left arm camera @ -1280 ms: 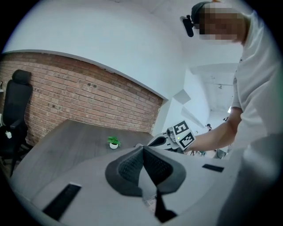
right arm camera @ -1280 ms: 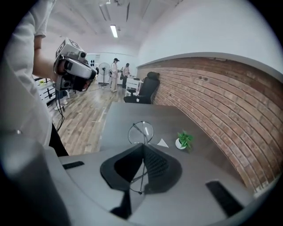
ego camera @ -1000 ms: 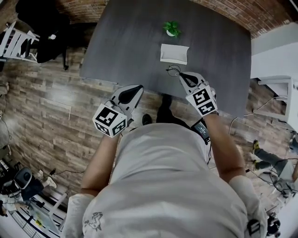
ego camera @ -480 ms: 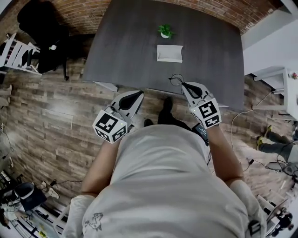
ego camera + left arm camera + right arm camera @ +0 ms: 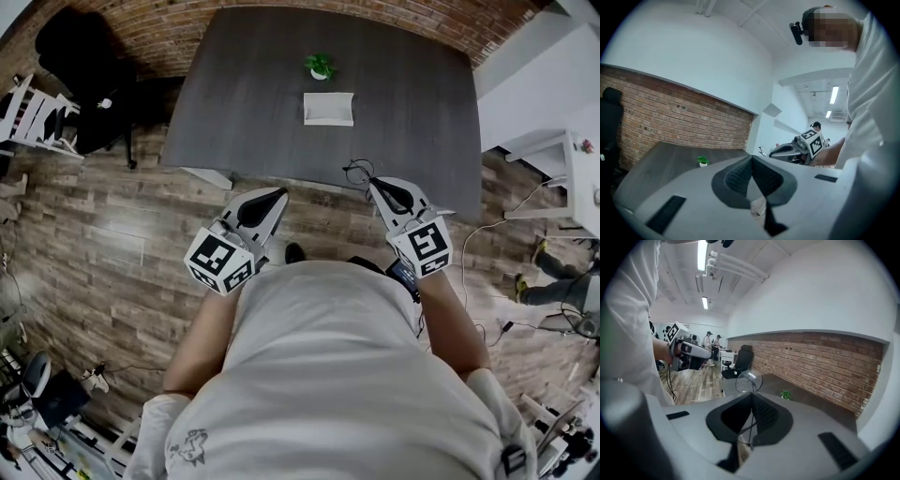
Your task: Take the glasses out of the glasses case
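The white glasses case (image 5: 328,109) lies open on the dark table (image 5: 422,94), just in front of a small potted plant (image 5: 320,66). My right gripper (image 5: 373,181) is shut on the thin-framed glasses (image 5: 356,172) and holds them in the air at the table's near edge. In the right gripper view a round lens (image 5: 749,380) sticks up past the closed jaws (image 5: 751,395). My left gripper (image 5: 281,193) hangs over the floor, left of the right one. Its jaws (image 5: 751,159) meet with nothing between them.
A black office chair (image 5: 89,56) and white rack (image 5: 33,103) stand left of the table. Brick wall runs behind it. A white desk (image 5: 562,178) and cables (image 5: 487,234) are at the right. Wood floor lies below both grippers.
Both grippers have drawn back from the table and risen. The glasses went with the right gripper from above the tabletop to its near edge. The case stayed put.
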Motion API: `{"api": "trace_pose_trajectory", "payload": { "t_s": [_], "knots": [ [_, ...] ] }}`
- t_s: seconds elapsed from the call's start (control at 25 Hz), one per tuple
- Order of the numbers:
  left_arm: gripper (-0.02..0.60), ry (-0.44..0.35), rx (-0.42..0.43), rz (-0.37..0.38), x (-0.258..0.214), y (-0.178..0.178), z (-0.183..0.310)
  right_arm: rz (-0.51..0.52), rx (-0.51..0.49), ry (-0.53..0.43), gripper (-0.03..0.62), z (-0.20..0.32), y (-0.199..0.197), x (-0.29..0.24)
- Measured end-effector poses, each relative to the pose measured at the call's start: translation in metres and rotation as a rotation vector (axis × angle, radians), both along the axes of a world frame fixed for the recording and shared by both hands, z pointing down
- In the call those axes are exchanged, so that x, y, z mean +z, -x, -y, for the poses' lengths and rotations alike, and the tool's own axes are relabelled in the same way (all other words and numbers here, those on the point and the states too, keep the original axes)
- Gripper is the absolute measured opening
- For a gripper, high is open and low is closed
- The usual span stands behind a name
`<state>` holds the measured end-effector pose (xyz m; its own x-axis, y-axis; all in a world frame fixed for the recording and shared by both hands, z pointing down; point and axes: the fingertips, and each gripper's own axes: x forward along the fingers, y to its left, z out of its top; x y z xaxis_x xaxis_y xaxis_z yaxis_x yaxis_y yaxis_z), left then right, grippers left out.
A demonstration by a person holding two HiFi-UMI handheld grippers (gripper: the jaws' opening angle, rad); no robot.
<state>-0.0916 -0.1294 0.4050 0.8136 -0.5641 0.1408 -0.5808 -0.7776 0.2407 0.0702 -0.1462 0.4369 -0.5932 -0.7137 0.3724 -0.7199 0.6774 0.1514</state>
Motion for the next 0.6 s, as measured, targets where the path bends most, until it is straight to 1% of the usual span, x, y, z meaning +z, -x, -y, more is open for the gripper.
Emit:
{"api": "trace_pose_trajectory", "payload": {
  "t_s": [0.16, 0.32, 0.6],
  "knots": [
    [0.011, 0.001, -0.012, 0.0, -0.003, -0.023, -0.007, 0.027, -0.016, -0.006, 0.014, -0.011, -0.02, -0.008],
    [0.011, 0.002, -0.03, -0.001, -0.007, -0.053, -0.019, 0.035, -0.041, -0.036, 0.012, -0.023, -0.044, -0.022],
    [0.011, -0.01, -0.07, 0.003, -0.009, -0.113, -0.048, 0.07, -0.077, -0.031, 0.014, -0.052, -0.1, -0.023]
  ]
}}
